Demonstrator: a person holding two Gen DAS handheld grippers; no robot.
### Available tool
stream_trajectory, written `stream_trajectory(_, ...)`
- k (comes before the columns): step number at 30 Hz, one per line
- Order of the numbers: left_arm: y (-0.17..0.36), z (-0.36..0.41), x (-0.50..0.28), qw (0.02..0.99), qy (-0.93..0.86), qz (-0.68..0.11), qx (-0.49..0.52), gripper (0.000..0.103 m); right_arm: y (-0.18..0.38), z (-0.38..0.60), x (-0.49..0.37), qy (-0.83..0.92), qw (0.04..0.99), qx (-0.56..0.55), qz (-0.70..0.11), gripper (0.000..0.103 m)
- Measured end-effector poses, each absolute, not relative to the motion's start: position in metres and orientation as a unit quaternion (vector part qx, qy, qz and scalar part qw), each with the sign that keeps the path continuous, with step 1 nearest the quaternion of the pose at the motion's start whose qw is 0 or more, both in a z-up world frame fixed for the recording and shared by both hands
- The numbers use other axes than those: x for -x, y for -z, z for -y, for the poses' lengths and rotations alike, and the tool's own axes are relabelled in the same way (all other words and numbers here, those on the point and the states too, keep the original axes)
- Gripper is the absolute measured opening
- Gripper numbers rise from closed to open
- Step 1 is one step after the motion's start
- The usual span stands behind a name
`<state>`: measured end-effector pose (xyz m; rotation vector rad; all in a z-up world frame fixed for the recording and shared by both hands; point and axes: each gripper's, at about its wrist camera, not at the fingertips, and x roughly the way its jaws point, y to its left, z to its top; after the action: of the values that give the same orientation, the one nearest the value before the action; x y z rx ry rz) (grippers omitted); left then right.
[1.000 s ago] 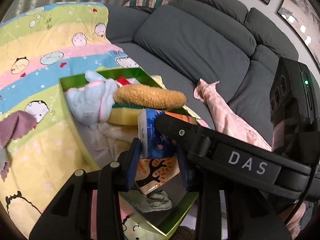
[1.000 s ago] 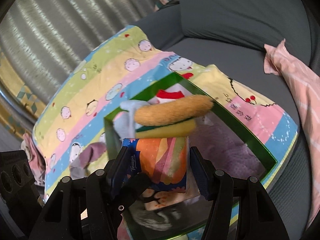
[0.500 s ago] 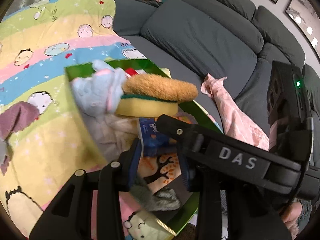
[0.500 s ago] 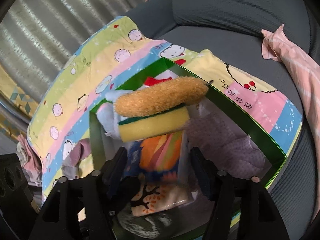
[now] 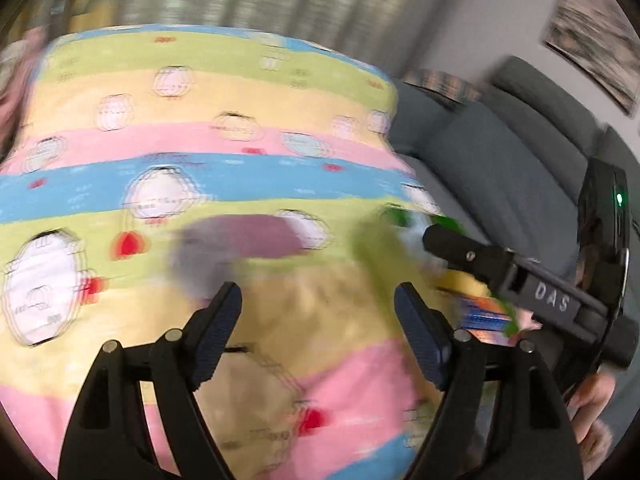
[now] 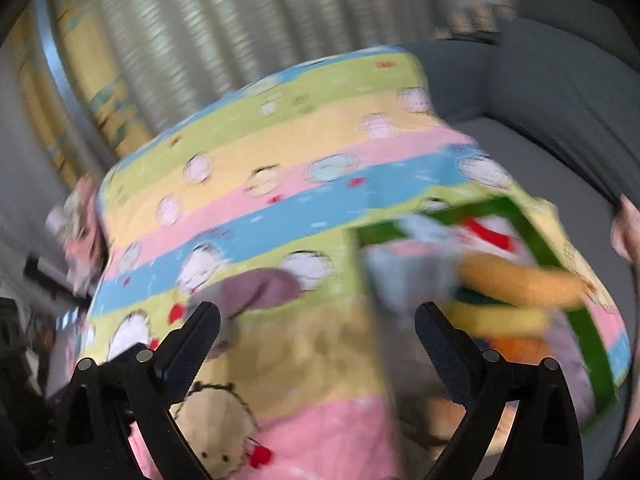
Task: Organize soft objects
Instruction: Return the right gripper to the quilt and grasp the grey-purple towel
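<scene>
Both views are motion-blurred. My left gripper is open and empty above the striped cartoon blanket. My right gripper is open and empty too. A purple-grey soft cloth lies on the blanket just beyond the left fingers; it also shows in the right wrist view. The green box sits to the right, holding a brown-and-yellow sponge, a pale blue plush and the colourful tissue pack. The right gripper's body shows at the right of the left view.
A grey sofa runs along the right with a pink cloth on it. Curtains hang behind the blanket. More pink fabric lies at the blanket's far left edge.
Both grippers opened, let go of the tissue pack, which now lies in the green box, and swung left over the blanket toward the purple cloth.
</scene>
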<state>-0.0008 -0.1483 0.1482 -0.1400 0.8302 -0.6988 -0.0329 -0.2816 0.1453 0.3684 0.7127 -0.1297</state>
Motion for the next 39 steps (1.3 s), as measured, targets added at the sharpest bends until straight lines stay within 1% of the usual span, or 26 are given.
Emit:
stream_trajectory(4, -0.14, 0.081, -0.008, 0.882, 0.239, -0.399, 0.079, 0.079, -0.125, 0.241, -0.034, -0.013, 0.907, -0.158, -0.391, 0.098)
stream_trajectory(8, -0.117, 0.02, -0.008, 0.884, 0.176, -0.417, 0.115, 0.079, -0.087, 0.205, -0.098, -0.016, 0.893, -0.12, -0.433, 0.098)
stream_trajectory(12, -0.092, -0.019, -0.005, 0.876, 0.136, -0.437, 0.151, 0.079, -0.057, 0.189, -0.142, -0.003, 0.882, -0.1, -0.461, 0.098)
stream_trajectory(17, -0.074, -0.034, 0.001, 0.866, 0.117, -0.459, 0.16, 0.079, -0.027, 0.184, -0.161, 0.01, 0.872, -0.067, -0.485, 0.098)
stream_trajectory(19, -0.072, -0.036, 0.006, 0.865, 0.115, -0.463, 0.154, 0.079, -0.022, 0.183, -0.156, 0.009, 0.871, -0.076, -0.485, 0.086)
stream_trajectory(20, -0.071, -0.035, 0.007, 0.865, 0.116, -0.463, 0.152, 0.079, -0.025, 0.181, -0.15, 0.0, 0.877, -0.077, -0.474, 0.068)
stream_trajectory(21, -0.07, -0.035, 0.009, 0.865, 0.117, -0.463, 0.153, 0.079, -0.026, 0.18, -0.148, -0.014, 0.878, -0.083, -0.472, 0.045)
stream_trajectory(22, -0.07, -0.037, 0.008, 0.865, 0.118, -0.463, 0.155, 0.079, -0.029, 0.18, -0.143, -0.032, 0.875, -0.097, -0.473, 0.035)
stream_trajectory(23, -0.071, -0.036, 0.009, 0.864, 0.12, -0.462, 0.158, 0.079, -0.033, 0.18, -0.137, -0.032, 0.874, -0.106, -0.473, 0.027)
stream_trajectory(24, -0.071, -0.037, 0.008, 0.864, 0.122, -0.462, 0.159, 0.079, -0.038, 0.18, -0.129, -0.032, 0.875, -0.112, -0.469, 0.025)
stream_trajectory(26, -0.074, -0.036, 0.012, 0.866, 0.124, -0.458, 0.159, 0.079, -0.053, 0.179, -0.111, -0.058, 0.875, -0.136, -0.462, 0.024)
stream_trajectory(28, -0.078, -0.036, 0.018, 0.868, 0.126, -0.453, 0.158, 0.079, -0.072, 0.175, -0.084, -0.087, 0.877, -0.156, -0.447, 0.024)
stream_trajectory(33, -0.086, -0.038, 0.037, 0.869, 0.136, -0.448, 0.161, 0.079, -0.121, 0.155, -0.002, -0.122, 0.89, -0.161, -0.41, 0.024)
stream_trajectory(36, -0.09, -0.038, 0.05, 0.866, 0.146, -0.449, 0.165, 0.079, -0.124, 0.147, 0.036, -0.146, 0.882, -0.174, -0.412, 0.024)
stream_trajectory(39, -0.092, -0.036, 0.063, 0.864, 0.161, -0.448, 0.167, 0.079, -0.105, 0.14, 0.065, -0.173, 0.863, -0.196, -0.433, 0.024)
